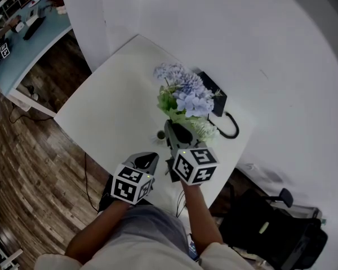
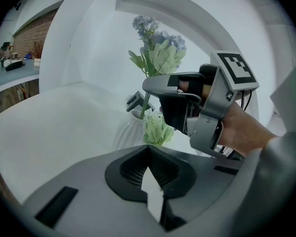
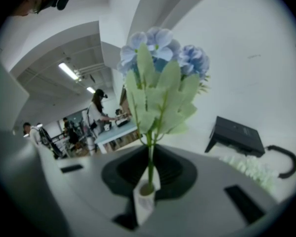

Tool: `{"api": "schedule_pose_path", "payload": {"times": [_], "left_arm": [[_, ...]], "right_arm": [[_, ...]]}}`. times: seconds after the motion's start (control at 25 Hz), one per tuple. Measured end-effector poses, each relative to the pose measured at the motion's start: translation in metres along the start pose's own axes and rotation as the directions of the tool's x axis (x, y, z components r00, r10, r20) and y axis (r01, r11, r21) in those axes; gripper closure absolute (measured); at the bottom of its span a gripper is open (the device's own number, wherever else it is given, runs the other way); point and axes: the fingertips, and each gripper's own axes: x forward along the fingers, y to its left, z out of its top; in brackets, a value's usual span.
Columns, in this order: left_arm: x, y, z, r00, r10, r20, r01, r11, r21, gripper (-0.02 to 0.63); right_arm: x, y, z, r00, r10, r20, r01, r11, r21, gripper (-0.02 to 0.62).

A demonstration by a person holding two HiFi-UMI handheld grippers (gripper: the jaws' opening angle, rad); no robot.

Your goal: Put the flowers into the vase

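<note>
Your right gripper has its jaws pinched on the blue hydrangea stem, which is plain only in its own view. Your left gripper has its jaws closed and empty. Its view alone shows the white ribbed vase, on the desk below the hydrangea.

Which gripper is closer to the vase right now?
Right. The right gripper holds the flower close beside the vase; the left gripper, shut and empty, hangs farther back, near the table edge.
</note>
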Motion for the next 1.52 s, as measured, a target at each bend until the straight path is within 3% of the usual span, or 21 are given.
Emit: {"api": "schedule_pose_path", "payload": {"times": [0.52, 0.84, 1.08, 1.32, 1.52], "left_arm": [[-0.003, 0.002, -0.006, 1.0, -0.003, -0.001, 0.003, 1.0, -0.006, 0.581], [-0.001, 0.002, -0.008, 1.0, -0.008, -0.005, 0.008, 1.0, -0.013, 0.581], [-0.001, 0.003, -0.009, 1.0, -0.007, -0.01, 0.007, 1.0, -0.02, 0.581], [0.0, 0.003, -0.011, 1.0, -0.008, -0.014, 0.008, 1.0, -0.02, 0.581], [-0.007, 0.01, -0.002, 0.999, 0.03, 0.035, -0.03, 0.999, -0.019, 0.581]], "right_arm": [[0.0, 0.008, -0.03, 0.995, -0.073, -0.069, 0.063, 0.988, -0.138, 0.555], [-0.001, 0.008, -0.037, 0.995, -0.073, -0.072, 0.063, 0.99, -0.13, 0.543], [-0.001, 0.011, -0.046, 0.994, -0.047, -0.104, 0.034, 0.992, -0.121, 0.471], [-0.002, 0.013, -0.051, 0.994, -0.034, -0.104, 0.023, 0.994, -0.111, 0.46], [-0.01, 0.012, -0.048, 0.995, -0.06, -0.078, 0.053, 0.994, -0.095, 0.46]]}}
